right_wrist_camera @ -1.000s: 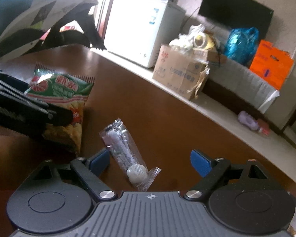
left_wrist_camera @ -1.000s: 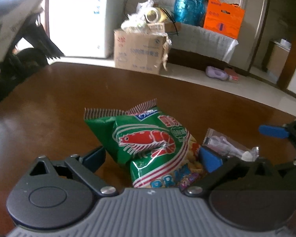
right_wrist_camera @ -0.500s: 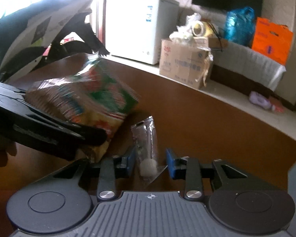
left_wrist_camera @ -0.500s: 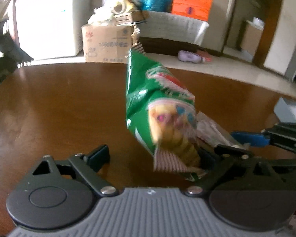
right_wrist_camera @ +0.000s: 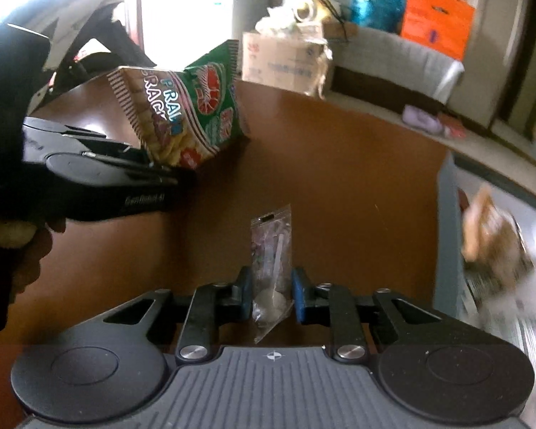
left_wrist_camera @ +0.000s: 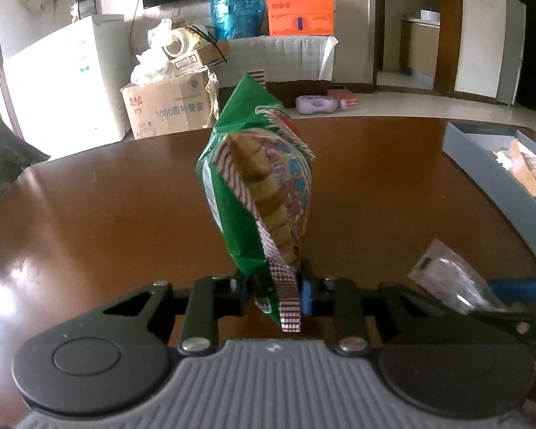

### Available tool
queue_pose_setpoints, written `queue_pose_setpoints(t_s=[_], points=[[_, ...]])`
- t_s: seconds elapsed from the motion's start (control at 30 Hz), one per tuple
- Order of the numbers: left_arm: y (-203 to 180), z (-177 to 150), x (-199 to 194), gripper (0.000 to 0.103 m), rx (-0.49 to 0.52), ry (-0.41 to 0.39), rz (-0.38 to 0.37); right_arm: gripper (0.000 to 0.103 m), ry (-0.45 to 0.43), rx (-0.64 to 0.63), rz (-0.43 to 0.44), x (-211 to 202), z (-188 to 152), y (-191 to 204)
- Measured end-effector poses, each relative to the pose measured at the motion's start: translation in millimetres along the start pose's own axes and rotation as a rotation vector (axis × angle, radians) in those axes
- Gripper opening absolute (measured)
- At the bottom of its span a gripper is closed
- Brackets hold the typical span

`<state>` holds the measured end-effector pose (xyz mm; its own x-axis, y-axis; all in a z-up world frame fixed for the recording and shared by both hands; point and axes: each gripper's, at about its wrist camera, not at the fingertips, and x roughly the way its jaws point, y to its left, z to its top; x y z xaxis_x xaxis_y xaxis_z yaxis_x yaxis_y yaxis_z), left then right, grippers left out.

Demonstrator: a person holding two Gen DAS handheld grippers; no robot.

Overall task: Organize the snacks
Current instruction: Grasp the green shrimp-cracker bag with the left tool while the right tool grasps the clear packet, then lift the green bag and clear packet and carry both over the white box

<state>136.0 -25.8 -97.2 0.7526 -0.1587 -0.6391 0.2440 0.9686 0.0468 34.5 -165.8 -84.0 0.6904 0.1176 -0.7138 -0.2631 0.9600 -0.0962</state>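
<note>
My left gripper (left_wrist_camera: pixel 273 295) is shut on the bottom edge of a green prawn cracker bag (left_wrist_camera: pixel 259 193), which stands upright above the brown table (left_wrist_camera: pixel 107 221). The bag also shows in the right wrist view (right_wrist_camera: pixel 193 118), at the left, held in the air. My right gripper (right_wrist_camera: pixel 271 296) is shut on a small clear plastic packet (right_wrist_camera: pixel 272 261) and holds it above the table. That packet shows at the lower right of the left wrist view (left_wrist_camera: pixel 450 279). A grey-blue box (left_wrist_camera: pixel 496 175) with snacks inside stands at the right.
The grey-blue box shows at the right edge of the right wrist view (right_wrist_camera: pixel 446 236) with wrapped snacks inside. Beyond the table stand a cardboard carton (left_wrist_camera: pixel 168 107), a white fridge (left_wrist_camera: pixel 60 82) and an orange box (left_wrist_camera: pixel 298 9).
Both grippers have shut on their items and lifted them. The cracker bag went from lying flat to upright. Both views have swung right, so the grey-blue box has come into view.
</note>
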Motion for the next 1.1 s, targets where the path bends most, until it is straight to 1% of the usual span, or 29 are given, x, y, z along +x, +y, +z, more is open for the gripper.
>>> queue_pose_setpoints(t_s=[0.03, 0.23, 0.33, 0.5, 0.67, 0.8, 0.9, 1.0, 1.07, 1.1], points=[[-3, -2, -3, 0.022, 0.000, 0.003, 0.002, 0.019, -0.003, 0.010, -0.002, -7, -4, -1], [-24, -23, -37, 0.021, 0.026, -0.037, 0.033, 0.019, -0.049, 0.052, 0.002, -41, -17, -12], [-31, -32, -52, 0.021, 0.015, -0.057, 0.047, 0.019, -0.073, 0.068, 0.016, -51, -20, -14], [-45, -39, -72, 0.021, 0.028, -0.095, 0.071, 0.019, -0.132, 0.073, 0.033, -73, -21, -21], [-51, -44, -98, 0.021, 0.032, -0.135, 0.089, 0.019, -0.197, 0.073, 0.050, -96, -26, -22], [-66, -31, -121, 0.021, 0.084, -0.170, 0.083, 0.019, -0.245, 0.075, 0.060, -110, -27, -29], [-76, -23, -130, 0.021, 0.139, -0.180, 0.098, 0.019, -0.234, 0.090, 0.057, -108, -30, -36], [-81, -19, -138, 0.021, 0.148, -0.192, 0.107, 0.019, -0.189, 0.103, 0.067, -98, -36, -44], [-81, -20, -141, 0.021, 0.138, -0.193, 0.101, 0.040, -0.141, 0.103, 0.065, -91, -42, -47], [-82, -22, -141, 0.021, 0.135, -0.193, 0.098, 0.064, -0.119, 0.094, 0.056, -88, -45, -48]])
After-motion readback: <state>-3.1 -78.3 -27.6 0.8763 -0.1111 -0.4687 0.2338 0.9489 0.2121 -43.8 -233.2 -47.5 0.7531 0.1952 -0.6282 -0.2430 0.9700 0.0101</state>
